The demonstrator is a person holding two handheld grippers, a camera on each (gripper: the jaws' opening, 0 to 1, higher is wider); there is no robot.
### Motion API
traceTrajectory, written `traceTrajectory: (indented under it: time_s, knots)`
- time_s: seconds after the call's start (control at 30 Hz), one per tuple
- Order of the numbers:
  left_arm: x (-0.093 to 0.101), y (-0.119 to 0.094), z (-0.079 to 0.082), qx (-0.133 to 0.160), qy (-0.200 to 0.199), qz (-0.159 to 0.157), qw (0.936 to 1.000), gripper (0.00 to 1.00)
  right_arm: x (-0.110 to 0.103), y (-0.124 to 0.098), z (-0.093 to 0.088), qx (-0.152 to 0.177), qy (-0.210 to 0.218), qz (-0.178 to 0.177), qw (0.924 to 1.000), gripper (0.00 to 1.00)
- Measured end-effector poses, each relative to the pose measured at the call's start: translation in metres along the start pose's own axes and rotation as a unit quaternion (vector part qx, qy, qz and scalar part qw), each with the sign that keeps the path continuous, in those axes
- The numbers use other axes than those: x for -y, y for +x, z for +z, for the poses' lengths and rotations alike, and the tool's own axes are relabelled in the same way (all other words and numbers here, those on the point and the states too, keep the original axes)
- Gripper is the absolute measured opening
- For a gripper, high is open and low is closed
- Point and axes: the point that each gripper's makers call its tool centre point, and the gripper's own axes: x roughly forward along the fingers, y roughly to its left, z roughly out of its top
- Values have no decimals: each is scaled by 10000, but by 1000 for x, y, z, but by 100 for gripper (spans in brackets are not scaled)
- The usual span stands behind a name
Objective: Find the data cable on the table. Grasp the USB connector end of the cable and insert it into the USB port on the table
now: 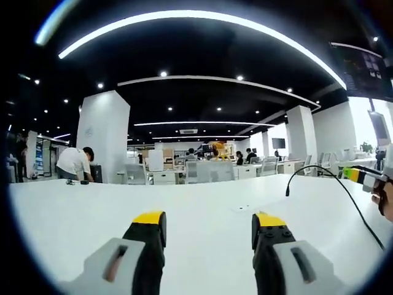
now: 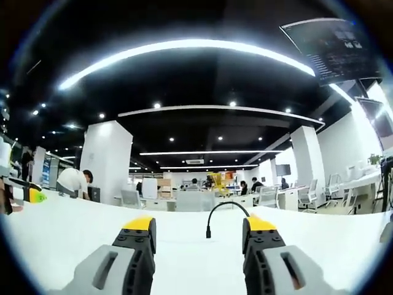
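In the left gripper view, left gripper [image 1: 209,219] at the bottom of the frame, yellow-tipped jaws spread well apart with nothing between them, above a white table [image 1: 184,200]. Right of centre, black data cable [image 1: 319,172] arching up off the table top, free end [image 1: 287,192] hanging down at centre right, clear of both jaws, the rest trailing off to the lower right edge; plug too small to tell its kind. At the right edge, right gripper [image 1: 359,175] with a hand [image 1: 385,200] just below, close to the cable's arch, contact not discernible. In the right gripper view, right gripper [image 2: 200,223] likewise at the bottom, jaws parted and holding nothing; cable arch at centre frame beyond the tips, free end dangling between the two jaws, touching neither, right leg slipping behind the right-hand jaw tip. Left gripper [image 2: 27,195] at the left edge. Further back, white pillar [image 2: 105,161] at centre left, person [image 2: 73,179] in a white shirt bent over beside it, dark screen [image 2: 338,49] in the upper right
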Motion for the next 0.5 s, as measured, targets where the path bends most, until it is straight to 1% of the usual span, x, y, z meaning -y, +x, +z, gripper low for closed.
traceTrajectory:
  time_s: [0.27, 0.37, 0.5]
  knots:
    - [1, 0, -1, -16, -6, -28, 10000, 56, -1, 2, -4, -75, 40, 10, 10000, 57]
    - [2, 0, -1, -22, -94, -67, 9999, 56, 0, 3, -4, -64, 47, 10, 10000, 57]
    - [3, 0, -1, -24, -107, -99, 9999, 56, -1, 3, -3, -53, 61, 26, 10000, 57]
